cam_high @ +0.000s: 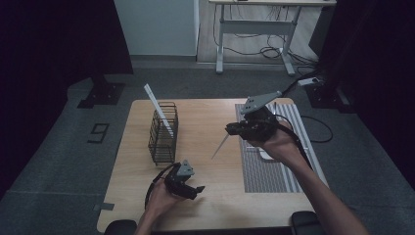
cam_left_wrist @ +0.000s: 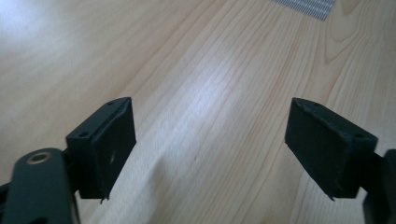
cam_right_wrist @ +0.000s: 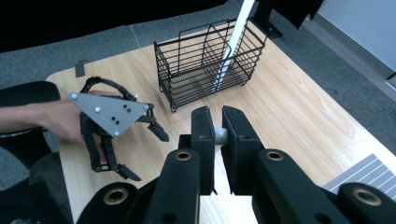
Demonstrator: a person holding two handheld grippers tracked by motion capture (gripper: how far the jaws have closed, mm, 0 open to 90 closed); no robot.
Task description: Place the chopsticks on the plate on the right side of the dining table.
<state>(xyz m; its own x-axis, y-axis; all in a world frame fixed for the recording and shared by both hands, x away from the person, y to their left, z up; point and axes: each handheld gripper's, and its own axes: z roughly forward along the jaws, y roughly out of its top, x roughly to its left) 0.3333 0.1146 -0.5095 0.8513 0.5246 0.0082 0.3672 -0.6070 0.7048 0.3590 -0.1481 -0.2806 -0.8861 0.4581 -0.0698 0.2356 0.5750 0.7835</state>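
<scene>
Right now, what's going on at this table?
A person works with a handheld tool in each hand. The right tool is clamped on a thin white stick, carried above the wooden table toward a black wire basket that already holds another white stick. The left tool is open and empty near the table's front edge.

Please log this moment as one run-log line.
right gripper: shut on white stick | left gripper: open, empty | wire basket: holds another stick
</scene>
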